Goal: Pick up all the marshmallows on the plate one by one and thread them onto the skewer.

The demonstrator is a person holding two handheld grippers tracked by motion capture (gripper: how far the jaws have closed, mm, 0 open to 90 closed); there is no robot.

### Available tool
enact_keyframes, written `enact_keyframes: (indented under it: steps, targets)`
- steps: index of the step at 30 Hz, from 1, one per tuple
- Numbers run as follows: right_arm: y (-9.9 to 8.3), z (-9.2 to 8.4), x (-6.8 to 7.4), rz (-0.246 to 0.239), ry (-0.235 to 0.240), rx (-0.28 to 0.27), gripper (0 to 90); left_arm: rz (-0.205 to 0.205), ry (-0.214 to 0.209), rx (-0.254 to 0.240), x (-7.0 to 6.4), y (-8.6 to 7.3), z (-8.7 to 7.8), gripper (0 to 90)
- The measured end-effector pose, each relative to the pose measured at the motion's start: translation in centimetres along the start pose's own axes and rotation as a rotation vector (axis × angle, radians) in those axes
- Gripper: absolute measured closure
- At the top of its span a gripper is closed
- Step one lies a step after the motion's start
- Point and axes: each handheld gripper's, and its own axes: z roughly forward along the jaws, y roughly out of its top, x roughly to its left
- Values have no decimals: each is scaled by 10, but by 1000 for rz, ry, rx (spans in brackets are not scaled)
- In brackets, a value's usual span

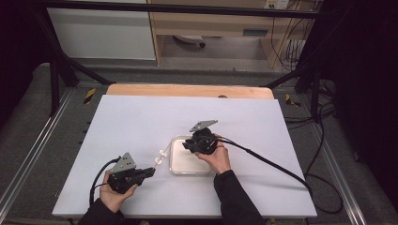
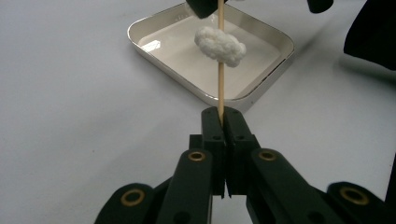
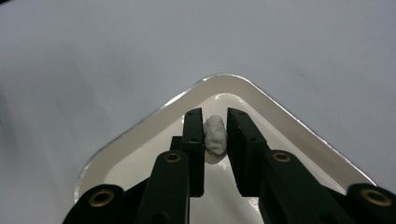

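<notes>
My left gripper is shut on the near end of a thin wooden skewer. The skewer points toward the tray, and a white, crumbly lump is threaded on it. From the high view, two small white pieces sit along the stick. My right gripper hangs over the shallow white tray. Its jaws are closed on another small white lump, with both pads touching it.
The tray lies in the middle of a white table sheet. A wooden strip borders the table's far edge. Cables trail from both grippers, the right one running off toward the table's right side. Black frame bars stand beyond the table.
</notes>
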Motion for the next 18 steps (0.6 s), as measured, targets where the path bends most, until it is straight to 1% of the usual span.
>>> enact_keyframes:
  steps: [5, 9, 13, 18]
  targets:
    - [7, -25, 6, 1, 45, -61, 781, 11, -9, -7, -4, 1, 1, 888]
    - [10, -45, 9, 20, 90, -116, 783, 21, -17, -12, -6, 1, 2, 888]
    - [13, -60, 12, 21, 117, -156, 784, 33, -24, -14, -9, 2, 3, 888]
    - [17, -75, 16, 29, 167, -220, 785, 54, -36, -17, -13, 3, 5, 888]
